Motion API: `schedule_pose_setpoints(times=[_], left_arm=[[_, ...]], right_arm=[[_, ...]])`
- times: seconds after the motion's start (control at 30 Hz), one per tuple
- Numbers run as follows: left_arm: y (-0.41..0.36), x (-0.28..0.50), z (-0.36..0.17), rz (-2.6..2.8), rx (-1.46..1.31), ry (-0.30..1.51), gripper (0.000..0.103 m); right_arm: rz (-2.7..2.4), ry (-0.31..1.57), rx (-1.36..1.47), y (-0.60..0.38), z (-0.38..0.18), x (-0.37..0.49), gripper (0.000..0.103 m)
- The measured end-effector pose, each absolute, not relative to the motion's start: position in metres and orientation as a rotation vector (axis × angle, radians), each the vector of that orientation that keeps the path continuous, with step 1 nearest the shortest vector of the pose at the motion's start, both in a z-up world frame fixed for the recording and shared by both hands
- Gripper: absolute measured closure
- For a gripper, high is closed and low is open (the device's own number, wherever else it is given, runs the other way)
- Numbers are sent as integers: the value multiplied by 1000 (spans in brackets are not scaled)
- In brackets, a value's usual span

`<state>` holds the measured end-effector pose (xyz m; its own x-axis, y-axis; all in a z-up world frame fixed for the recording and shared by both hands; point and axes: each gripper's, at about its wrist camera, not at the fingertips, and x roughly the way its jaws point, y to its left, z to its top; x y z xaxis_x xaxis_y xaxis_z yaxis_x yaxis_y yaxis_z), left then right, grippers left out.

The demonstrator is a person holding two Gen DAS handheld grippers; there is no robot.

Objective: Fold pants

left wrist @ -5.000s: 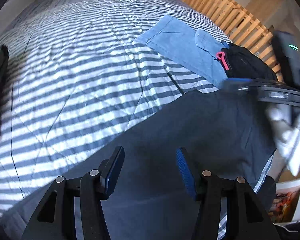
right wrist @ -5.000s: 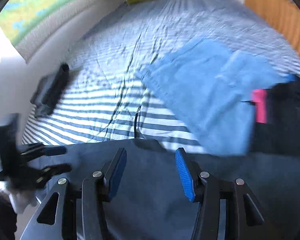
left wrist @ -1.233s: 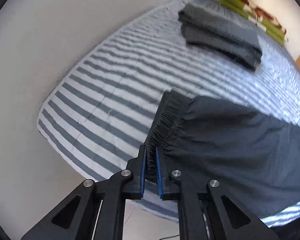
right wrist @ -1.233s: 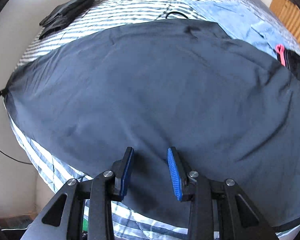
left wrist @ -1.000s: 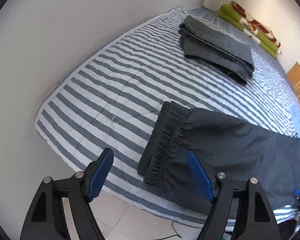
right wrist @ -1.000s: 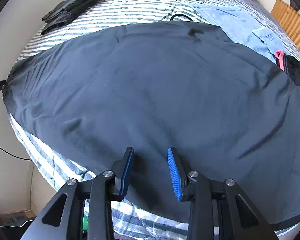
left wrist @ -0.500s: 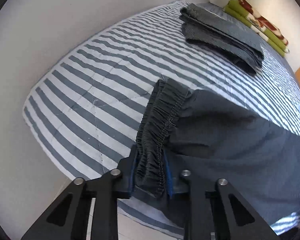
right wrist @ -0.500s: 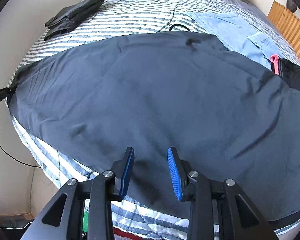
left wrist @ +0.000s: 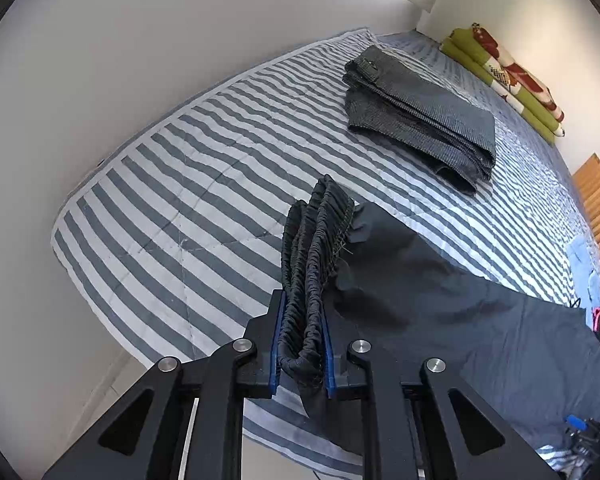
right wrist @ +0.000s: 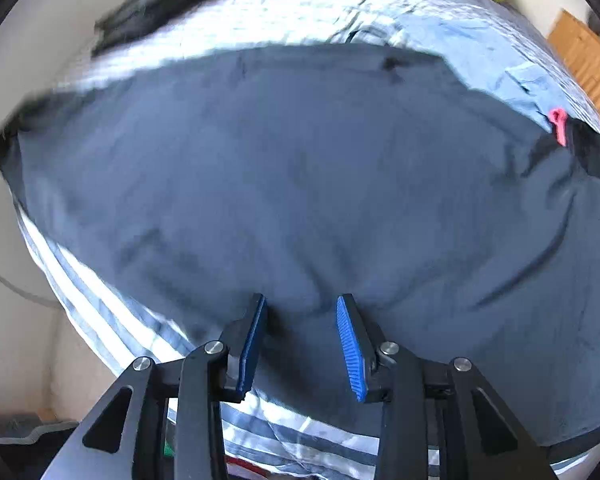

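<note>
The dark pants (left wrist: 440,320) are spread across the near edge of the striped bed (left wrist: 204,184), and their elastic cuff (left wrist: 314,248) is pinched by the still closing left tool (left wrist: 302,354), presumably so the leg end can be lifted over; the right tool (right wrist: 300,340), at 6 o'clock in its view, is held part-open over the cloth, gripping nothing, likely to pin it; folded grey trousers (left wrist: 416,108) are kept apart at 1 o'clock
</note>
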<state>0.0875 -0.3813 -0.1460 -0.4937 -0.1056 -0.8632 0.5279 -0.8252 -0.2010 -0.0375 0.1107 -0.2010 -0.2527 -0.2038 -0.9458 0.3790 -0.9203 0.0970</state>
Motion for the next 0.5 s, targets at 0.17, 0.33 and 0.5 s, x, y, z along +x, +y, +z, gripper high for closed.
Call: schedule_pose_setpoints(times=[0.17, 0.33, 0.5], left_arm=[[-380, 88, -133, -2373, 1278, 672, 87], [-377, 76, -133, -2358, 1300, 572, 87], [-389, 75, -158, -2274, 1353, 564, 87]], right_arm=[[-2260, 123, 1578, 121, -177, -43, 70], [-2228, 56, 1604, 127, -179, -49, 70], [-2109, 136, 1687, 116, -217, -66, 70]])
